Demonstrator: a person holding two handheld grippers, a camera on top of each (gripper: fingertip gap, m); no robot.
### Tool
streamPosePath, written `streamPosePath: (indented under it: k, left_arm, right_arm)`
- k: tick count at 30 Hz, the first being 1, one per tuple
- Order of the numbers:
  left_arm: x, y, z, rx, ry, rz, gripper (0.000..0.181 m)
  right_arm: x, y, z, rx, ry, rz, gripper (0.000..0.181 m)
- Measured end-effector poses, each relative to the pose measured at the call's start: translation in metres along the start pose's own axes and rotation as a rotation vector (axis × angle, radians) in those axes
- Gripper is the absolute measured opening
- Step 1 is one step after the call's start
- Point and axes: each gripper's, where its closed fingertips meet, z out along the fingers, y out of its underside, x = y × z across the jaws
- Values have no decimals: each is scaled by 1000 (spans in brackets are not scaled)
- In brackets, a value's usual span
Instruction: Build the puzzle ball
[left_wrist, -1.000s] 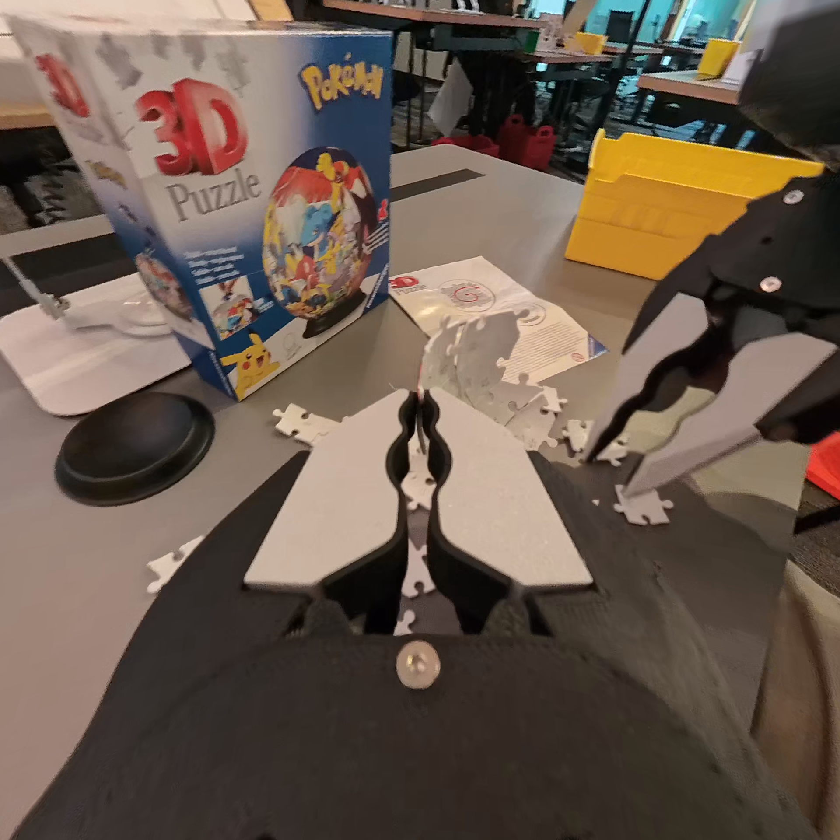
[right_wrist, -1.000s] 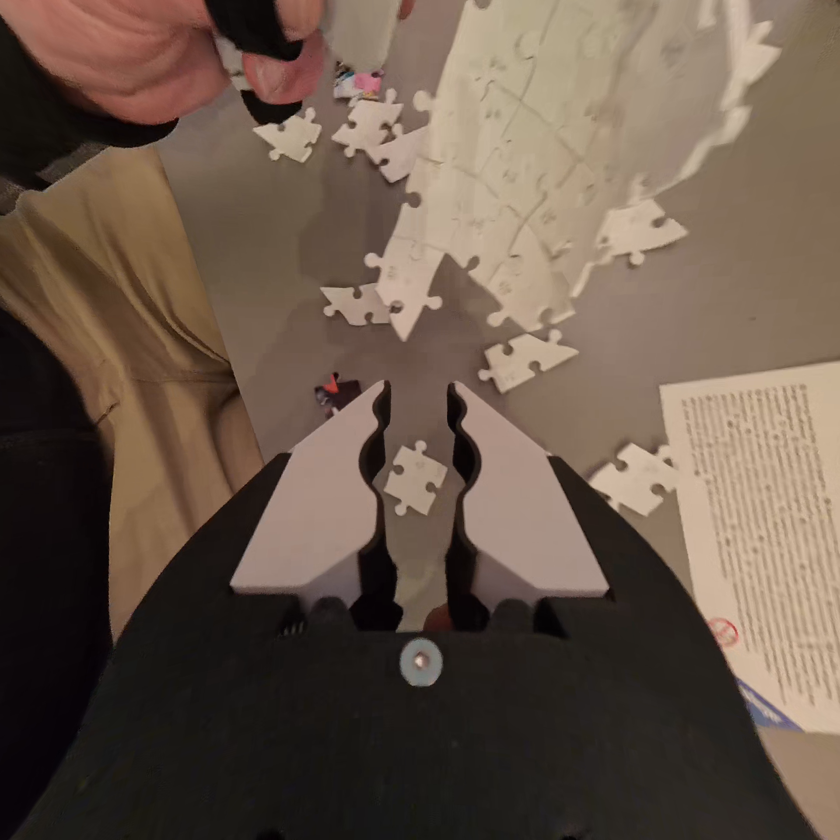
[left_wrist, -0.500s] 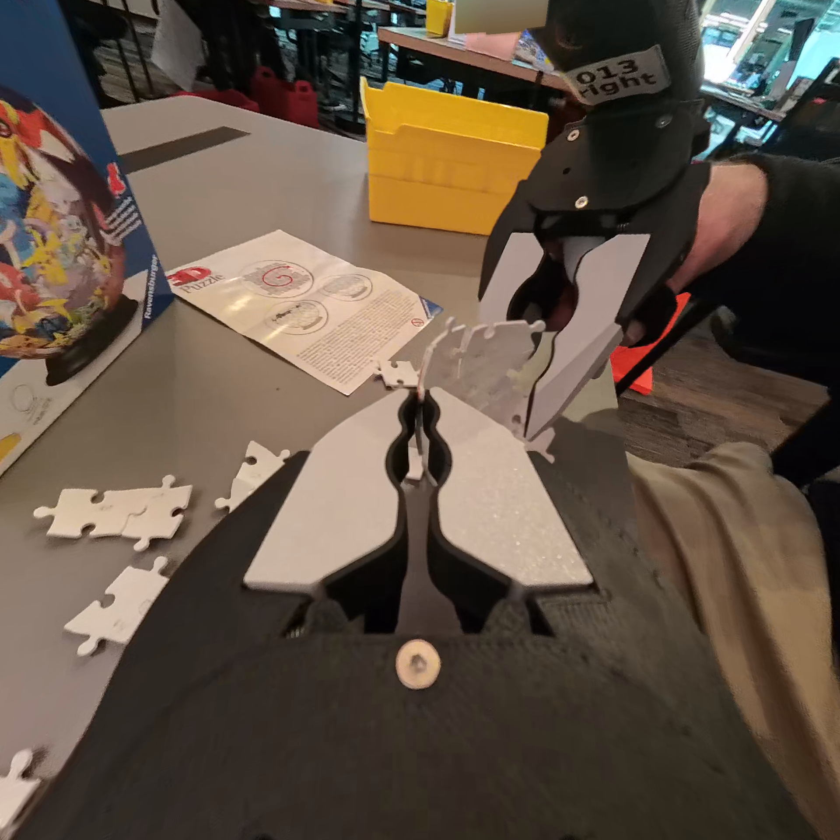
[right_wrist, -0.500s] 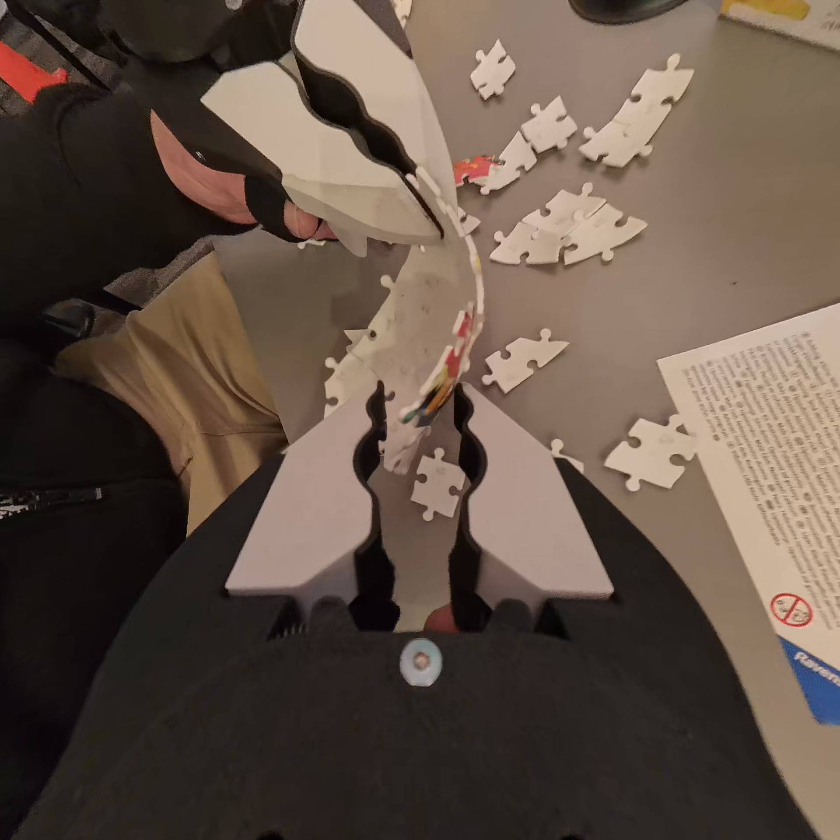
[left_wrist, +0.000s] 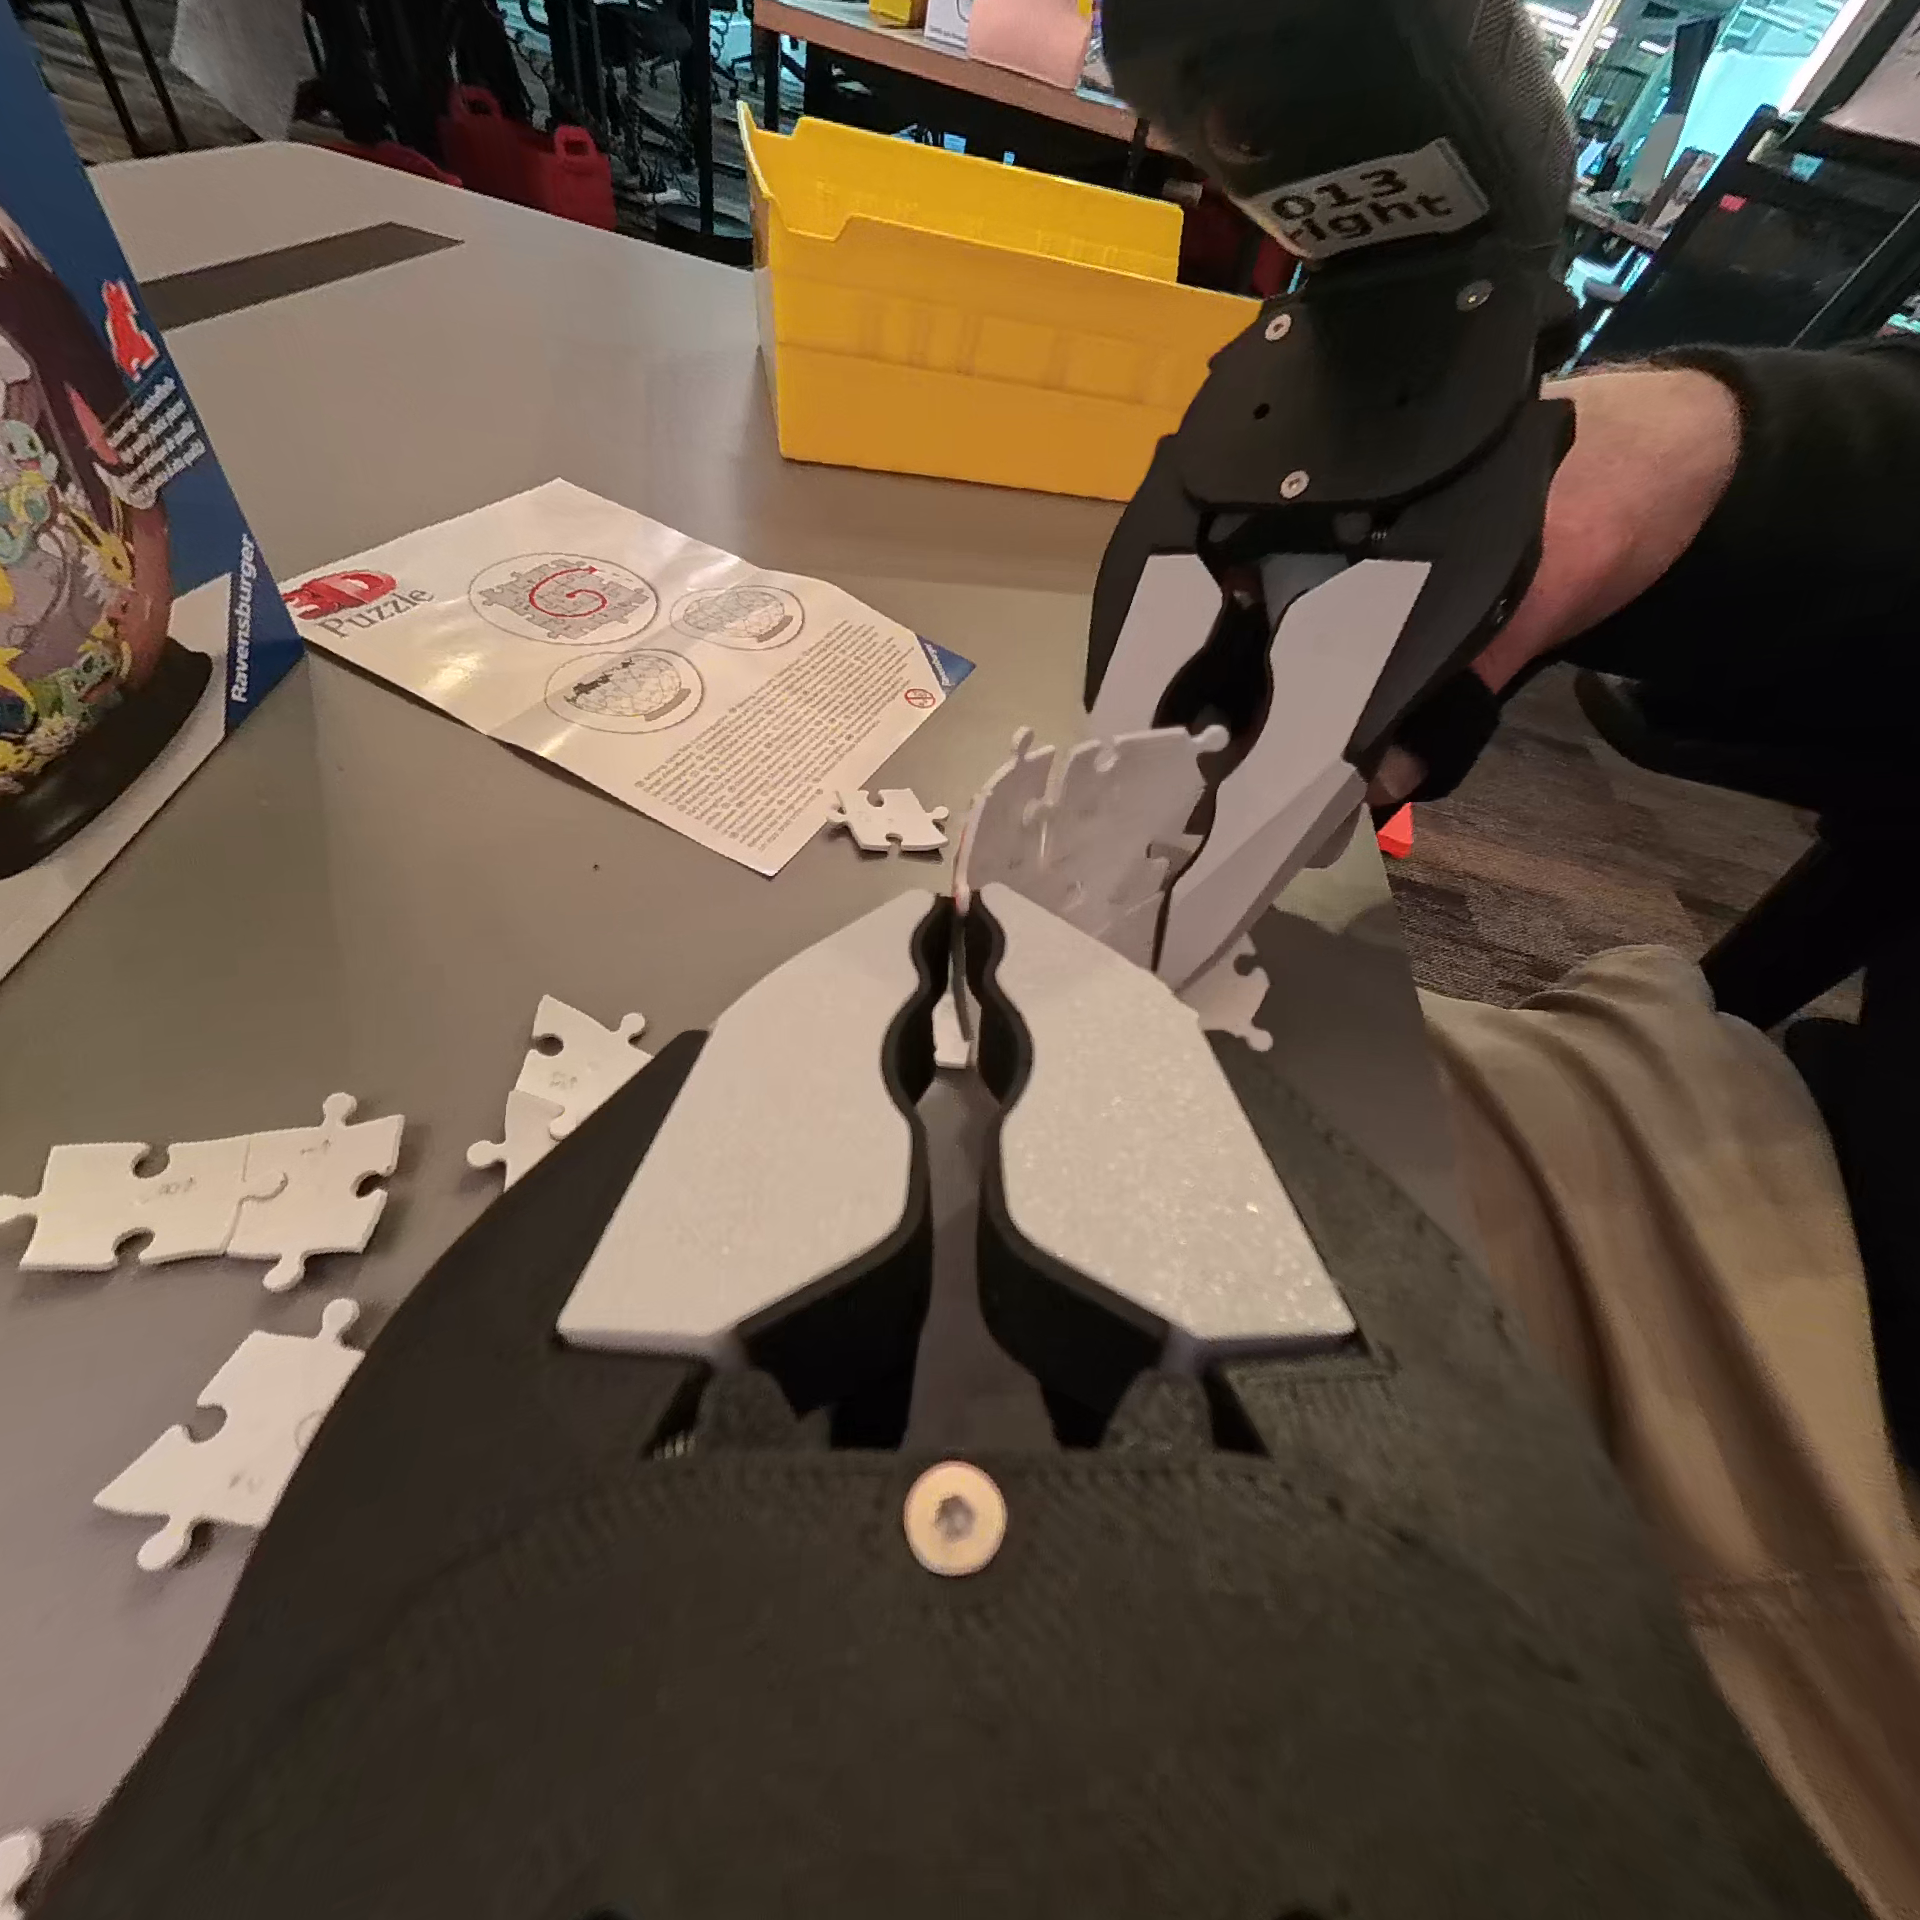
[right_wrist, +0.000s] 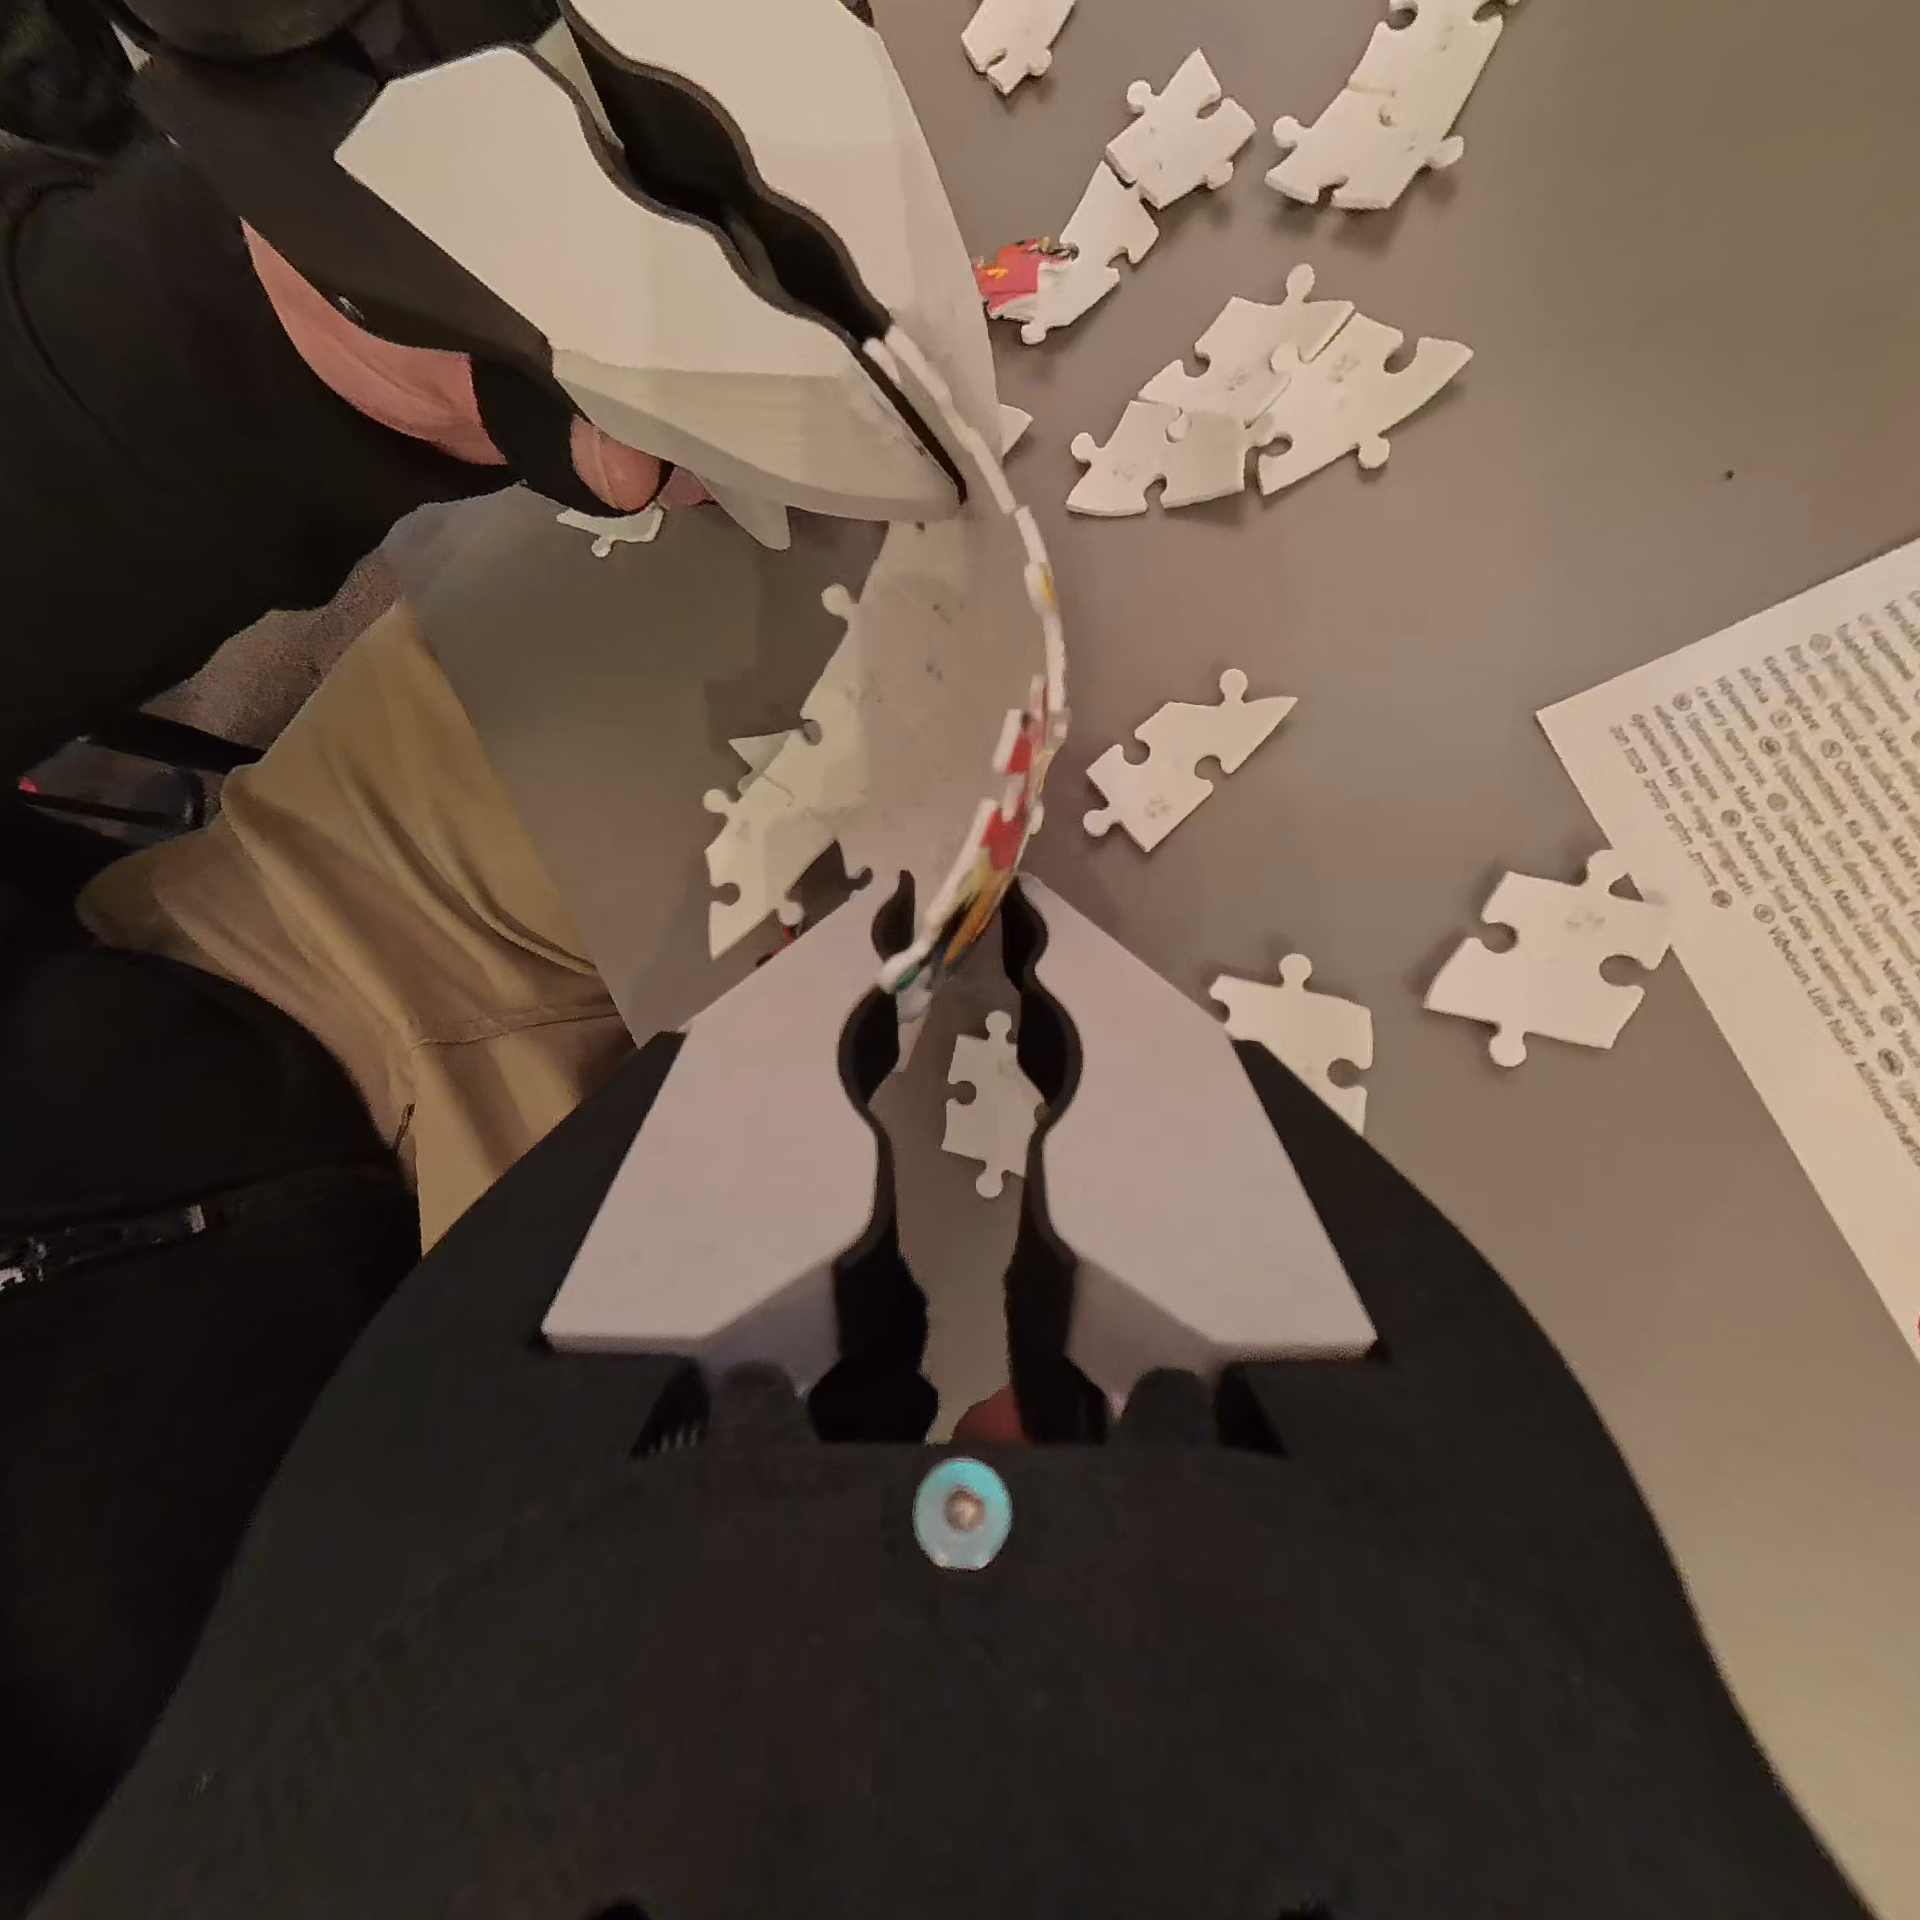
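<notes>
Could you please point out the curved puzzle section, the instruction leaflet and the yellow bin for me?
curved puzzle section (left_wrist: 1091, 831), left wrist view, on its white back.
instruction leaflet (left_wrist: 623, 665), left wrist view, on the middle of the sheet.
yellow bin (left_wrist: 966, 405), left wrist view, on its front wall.

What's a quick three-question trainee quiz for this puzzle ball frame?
1. True or false: the left gripper is shut on the curved puzzle section.
2. Pick one: the loose pieces on the table lie mostly A) picture side up, B) white back up, C) stacked in one pile.
3. Fill in: the coloured edge of the section sits between the right gripper's ___ fingers.

Key: 1 true; 2 B; 3 open.
</notes>
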Motion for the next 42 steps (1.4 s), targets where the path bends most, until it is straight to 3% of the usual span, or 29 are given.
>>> streamPosePath:
  k: [7, 19, 24, 26, 29, 33, 35, 37, 39, 42]
  left_arm:
    - [-1, 0, -1, 3, -1, 1, 4]
    - [-2, -3, -4, 29, -11, -16, 2]
    - [-10, 0, -10, 4, -45, -44, 2]
    - [-11, 2, -10, -4, -47, -50, 6]
    - [-16, -9, -18, 19, -56, -83, 30]
    - [-22, -57, -52, 133, -140, -52, 60]
    - [-22, -95, -82, 220, -214, 22, 61]
    - [-15, -120, -108, 251, -264, 86, 60]
    - [-11, -128, -125, 237, -309, 119, 60]
    - [-8, -111, -133, 183, -342, 97, 62]
  right_arm:
    - [4, -1, 0, 19, 12, 27, 1]
    - [5, -7, -3, 95, -92, 125, 1]
    - [18, -6, -11, 99, -61, 141, 1]
    - [25, -2, -9, 65, -37, 152, 31]
    - [30, -18, -36, 116, 12, 103, 43]
    - [37, -68, -112, 425, 112, 62, 56]
    - [38, -90, -161, 604, 172, 20, 60]
    - [33, -98, -196, 683, 180, -18, 60]
    - [39, -92, -204, 640, 219, -28, 63]
    - [48, -80, -188, 598, 230, -12, 63]
